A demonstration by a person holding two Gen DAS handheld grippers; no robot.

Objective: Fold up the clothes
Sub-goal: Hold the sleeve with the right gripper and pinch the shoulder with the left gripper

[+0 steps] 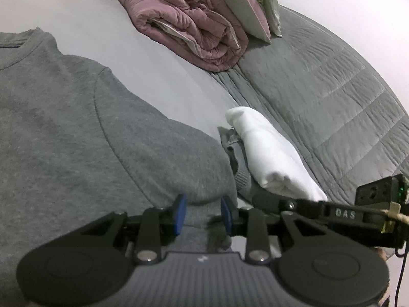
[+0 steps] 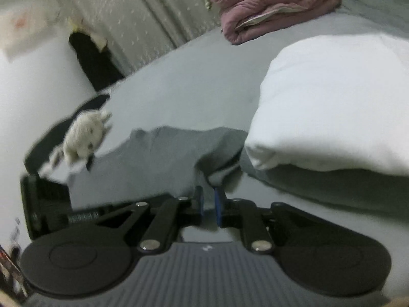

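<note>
A grey sweatshirt [image 1: 64,117] lies spread on the pale bed sheet [image 1: 153,58], its sleeve folded across toward the right. My left gripper [image 1: 203,212] is shut on a bulge of that sleeve, with fabric bunched between the blue pads. The sleeve's ribbed cuff [image 1: 240,176] runs under a folded white garment [image 1: 271,153]. In the right wrist view my right gripper [image 2: 209,200] stands with a narrow gap between its jaws. The grey cuff [image 2: 216,176] hangs right at its tips, below the white garment [image 2: 332,102]. The right gripper's black body [image 1: 373,194] shows at the right edge.
A rolled mauve quilt [image 1: 194,23] and pillows [image 1: 245,12] sit at the head of the bed. A grey quilted cover [image 1: 332,89] fills the right side. A pale stuffed toy [image 2: 84,138] lies on dark cloth near the bed's far edge, with a curtain [image 2: 143,12] behind.
</note>
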